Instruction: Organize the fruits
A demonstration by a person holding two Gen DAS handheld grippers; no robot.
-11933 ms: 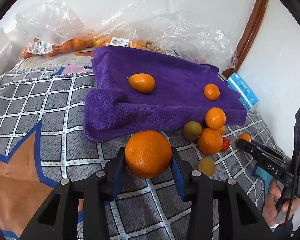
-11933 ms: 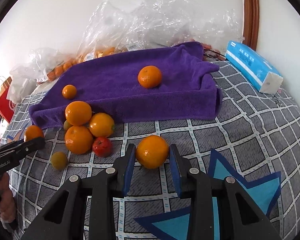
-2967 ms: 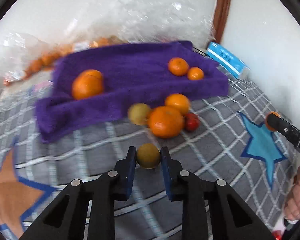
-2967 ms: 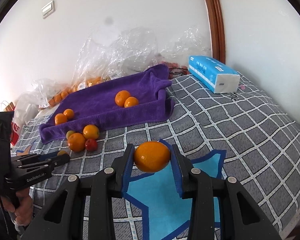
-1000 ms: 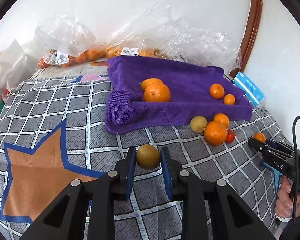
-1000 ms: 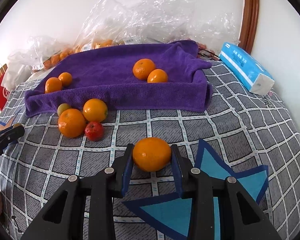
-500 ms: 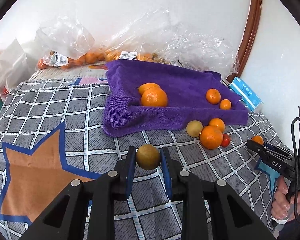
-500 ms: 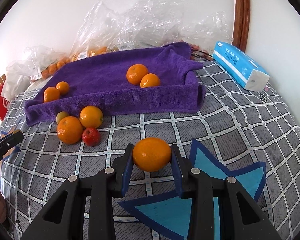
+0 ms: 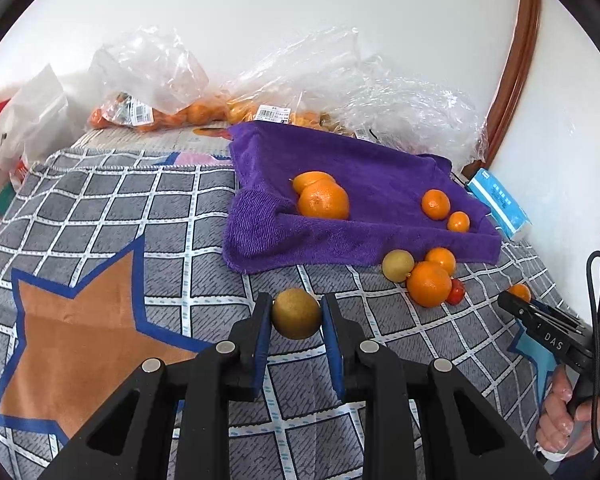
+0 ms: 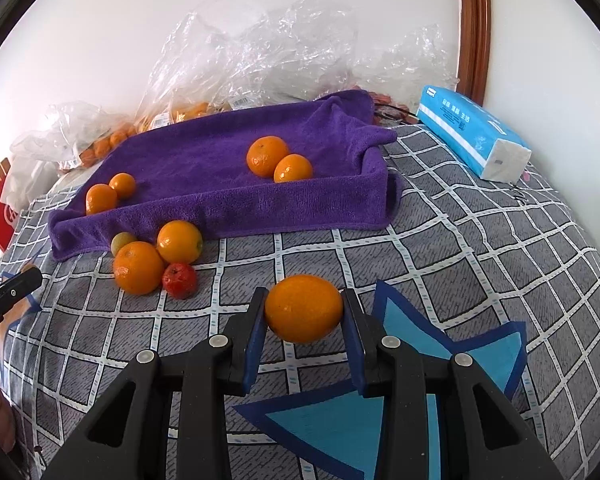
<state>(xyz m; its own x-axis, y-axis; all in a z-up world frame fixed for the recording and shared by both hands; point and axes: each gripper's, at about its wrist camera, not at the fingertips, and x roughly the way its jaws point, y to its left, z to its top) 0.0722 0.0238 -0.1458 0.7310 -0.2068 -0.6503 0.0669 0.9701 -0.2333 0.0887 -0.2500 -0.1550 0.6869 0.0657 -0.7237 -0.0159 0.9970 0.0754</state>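
1. I'm holding a brownish-green fruit [image 9: 296, 313] clamped in my left gripper [image 9: 296, 320], as a second ago.
2. My right gripper [image 10: 303, 312] is keeping its orange [image 10: 303, 308] pinched.
3. Both are hovering short of the purple towel [image 10: 204, 168]; delivery is still pending.

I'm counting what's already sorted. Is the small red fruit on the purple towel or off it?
Off it. The small red fruit lies on the checked blanket, in front of the purple towel, touching a loose orange.
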